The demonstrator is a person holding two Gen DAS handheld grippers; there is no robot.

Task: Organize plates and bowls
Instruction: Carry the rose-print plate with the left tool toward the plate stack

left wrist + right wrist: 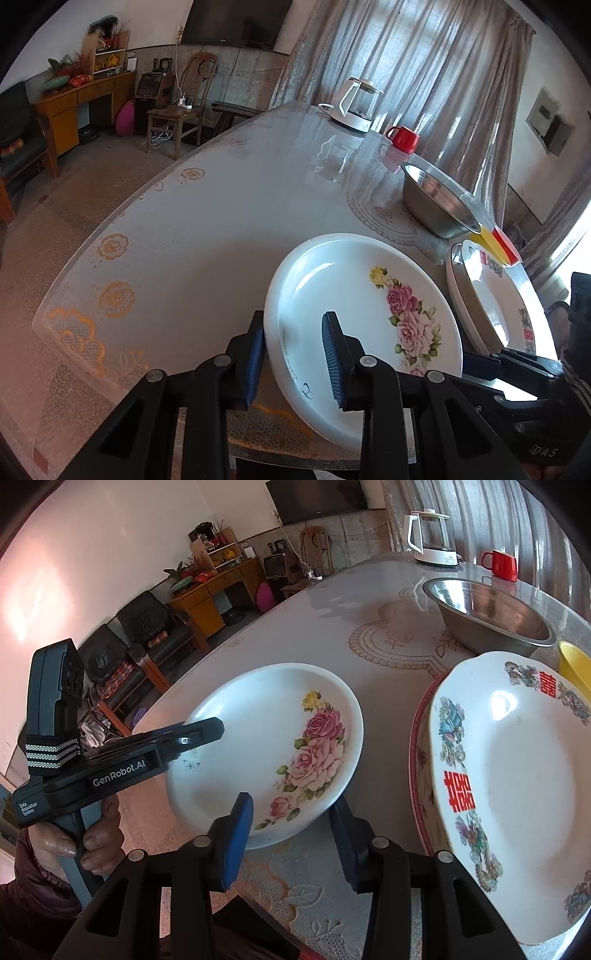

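Living rm, lace-covered counter [207, 229]. Rose plate [354, 295] at near edge; left gripper [295, 354] jaws straddle its rim, not visibly pinching. Right gripper [291, 842] jaws spread, empty. Advise: seat rim deep, clamp firm, lift level toward plate stack [517, 794].

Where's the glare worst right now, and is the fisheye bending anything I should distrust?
Left wrist view: window light blows out the right edge and streaks across the glossy table near the kettle; the table edge bows strongly. Right wrist view: a bright highlight sits on the double-happiness plate, the wall at left is washed pink, and the rose plate stays sharp.
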